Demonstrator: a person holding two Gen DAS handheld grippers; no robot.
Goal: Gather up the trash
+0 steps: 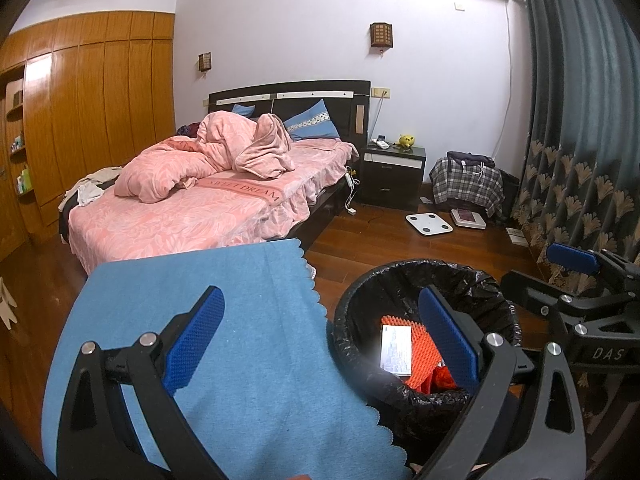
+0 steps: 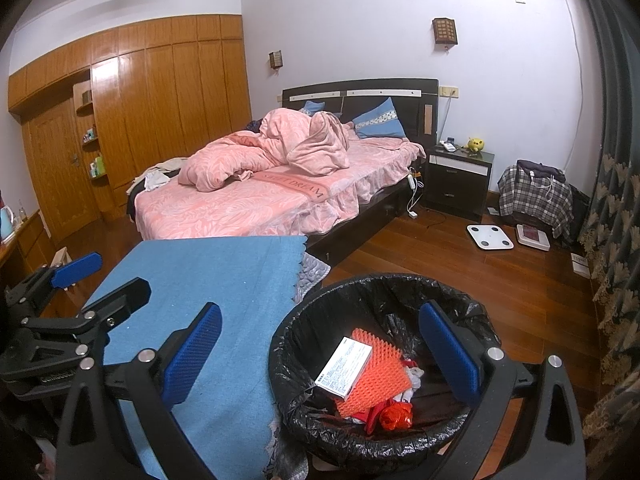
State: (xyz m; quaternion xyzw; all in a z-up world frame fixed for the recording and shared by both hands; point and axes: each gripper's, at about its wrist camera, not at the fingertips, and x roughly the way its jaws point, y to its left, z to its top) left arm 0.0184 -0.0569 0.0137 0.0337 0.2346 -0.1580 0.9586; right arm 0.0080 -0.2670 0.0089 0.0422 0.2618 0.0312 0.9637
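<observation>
Trash [image 2: 360, 376], a white box on orange spiky sheet and red scraps, lies in the black-lined bin [image 2: 472, 300] just beside the blue cloth's [image 2: 208, 280] scalloped edge. Both the left gripper [image 1: 320, 344] and right gripper [image 2: 320, 356] gape wide, holding nothing. Bin's near rim is cut off below.

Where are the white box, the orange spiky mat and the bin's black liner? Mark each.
white box [image 2: 343, 366]: right wrist view, middle of its printed face.
orange spiky mat [image 2: 378, 380]: right wrist view, its bare studded middle.
black liner [image 2: 380, 284]: right wrist view, far rim.
</observation>
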